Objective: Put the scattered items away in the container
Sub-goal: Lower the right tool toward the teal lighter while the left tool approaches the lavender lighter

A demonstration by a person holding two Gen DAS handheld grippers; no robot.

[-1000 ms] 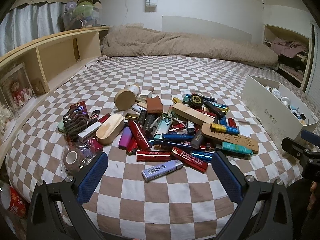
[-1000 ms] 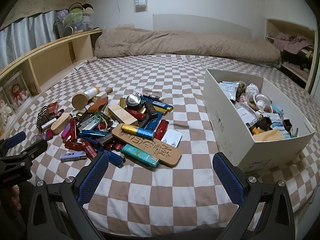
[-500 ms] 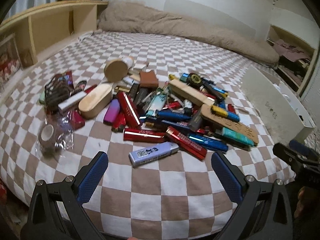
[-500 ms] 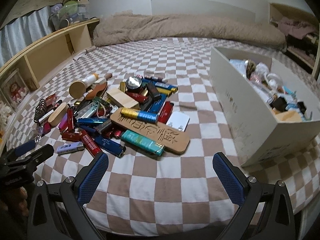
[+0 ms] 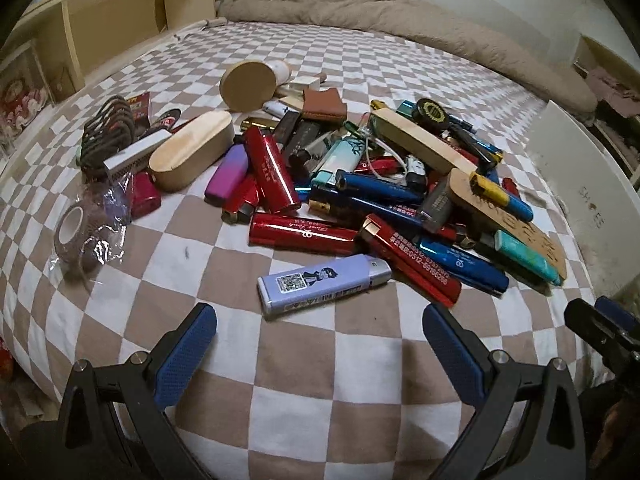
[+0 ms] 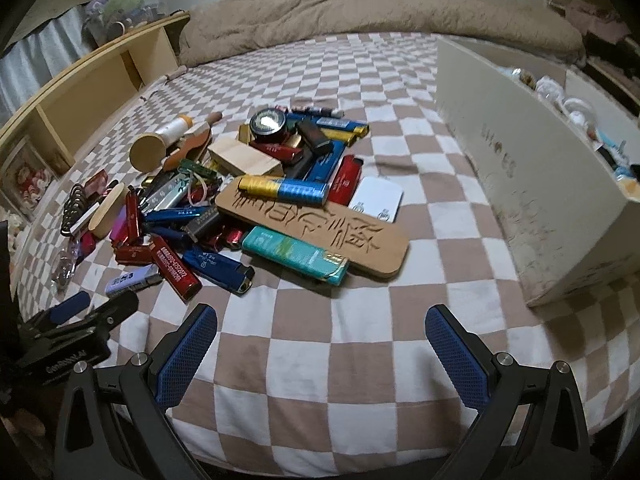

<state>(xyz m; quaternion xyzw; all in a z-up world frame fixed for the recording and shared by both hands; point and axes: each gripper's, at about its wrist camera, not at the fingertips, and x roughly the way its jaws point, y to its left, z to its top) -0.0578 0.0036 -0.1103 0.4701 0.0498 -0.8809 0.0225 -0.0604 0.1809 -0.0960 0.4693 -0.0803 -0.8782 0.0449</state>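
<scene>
A heap of lighters and small items lies on the checkered bed. Nearest in the left wrist view is a lilac lighter (image 5: 324,285), with red lighters (image 5: 302,234) behind it. My left gripper (image 5: 318,350) hangs open just in front of the lilac lighter, nothing between its fingers. In the right wrist view a carved wooden plaque (image 6: 316,228) and a teal lighter (image 6: 294,255) lie closest. My right gripper (image 6: 320,354) is open and empty, short of them. The white box (image 6: 532,184) stands to the right, with items inside.
A wrapped tape roll (image 5: 76,236) and a wooden oval case (image 5: 192,156) lie left of the heap. A wooden shelf (image 5: 100,28) runs along the left. A beige duvet (image 6: 360,12) is bunched at the far end. The bed's front edge is close below both grippers.
Both grippers have moved forward and lower toward the heap; the items now look larger. Both stayed open. Nothing on the bed has shifted.
</scene>
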